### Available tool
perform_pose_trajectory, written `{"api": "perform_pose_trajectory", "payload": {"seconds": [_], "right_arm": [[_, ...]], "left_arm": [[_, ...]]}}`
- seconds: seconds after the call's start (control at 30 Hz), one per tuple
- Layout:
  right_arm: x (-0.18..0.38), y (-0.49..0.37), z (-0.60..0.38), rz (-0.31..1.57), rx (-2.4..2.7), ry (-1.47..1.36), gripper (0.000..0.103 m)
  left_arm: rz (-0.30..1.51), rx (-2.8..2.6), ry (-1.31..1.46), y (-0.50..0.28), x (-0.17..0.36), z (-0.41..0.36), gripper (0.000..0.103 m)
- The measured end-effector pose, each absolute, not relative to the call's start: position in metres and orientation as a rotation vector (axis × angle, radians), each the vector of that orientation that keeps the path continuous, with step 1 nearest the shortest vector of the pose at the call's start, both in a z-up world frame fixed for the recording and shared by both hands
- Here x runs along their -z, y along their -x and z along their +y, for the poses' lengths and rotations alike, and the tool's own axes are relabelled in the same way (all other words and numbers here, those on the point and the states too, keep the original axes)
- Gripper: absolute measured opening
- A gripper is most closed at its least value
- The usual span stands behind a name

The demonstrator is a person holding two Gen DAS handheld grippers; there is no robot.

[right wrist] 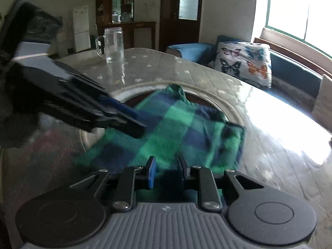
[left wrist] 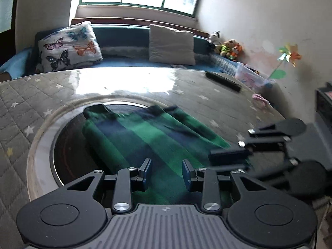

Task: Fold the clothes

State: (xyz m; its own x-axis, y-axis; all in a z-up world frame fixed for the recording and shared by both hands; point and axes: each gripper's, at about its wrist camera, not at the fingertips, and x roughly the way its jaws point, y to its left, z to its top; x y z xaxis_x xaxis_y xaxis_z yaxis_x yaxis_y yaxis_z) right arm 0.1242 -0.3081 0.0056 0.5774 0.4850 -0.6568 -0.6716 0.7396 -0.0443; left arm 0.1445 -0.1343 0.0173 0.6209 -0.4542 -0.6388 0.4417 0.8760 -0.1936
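Observation:
A green and navy plaid cloth (left wrist: 145,137) lies folded on the round glass-topped table, over its dark central disc; it also shows in the right wrist view (right wrist: 178,132). My left gripper (left wrist: 167,171) is open, its fingers just above the cloth's near edge with nothing between them. My right gripper (right wrist: 167,167) is open over the cloth's near edge from the other side. The right gripper shows at the right of the left wrist view (left wrist: 228,155), at the cloth's right corner. The left gripper shows blurred at the left of the right wrist view (right wrist: 128,122).
The table (left wrist: 62,95) has a grey quilted star cover under glass. A black remote (left wrist: 223,81) lies at its far right. A glass mug (right wrist: 113,44) stands at the table's far side. Behind is a bench with a butterfly pillow (left wrist: 69,45), a grey pillow (left wrist: 171,44) and toys (left wrist: 228,48).

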Motion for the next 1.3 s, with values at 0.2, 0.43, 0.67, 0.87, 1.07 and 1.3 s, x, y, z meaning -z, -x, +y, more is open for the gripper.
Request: {"api": "perform_pose_trajectory", "payload": {"seconds": [0.2,0.43,0.67,0.87,1.07,1.3], "right_arm": [[0.004,-0.119,-0.331,0.684,-0.632,0.235,0.021],[-0.004,-0.117,-0.335,0.69,-0.618,0.218,0.021],[-0.011,-0.149,-0.335,0.669,-0.554,0.093,0.032],[0.006,-0.167,-0.32,0.656,-0.505,0.164,0.039],[0.012,-0.174,-0.328,0.645,-0.424,0.167,0.057],[0.019,-0.19,-0.349,0.737,-0.428,-0.021,0.062]], "left_arm": [[0.732,0.521,-0.019,-0.12,-0.008,-0.142,0.035],[0.725,0.488,0.048,-0.125,-0.014,-0.132,0.04],[0.753,0.335,0.163,-0.151,-0.014,-0.113,0.048],[0.797,0.254,0.241,-0.17,-0.005,-0.101,0.053],[0.829,0.243,0.292,-0.175,0.001,-0.1,0.059],[0.855,0.256,0.31,-0.178,0.004,-0.106,0.059]]}}
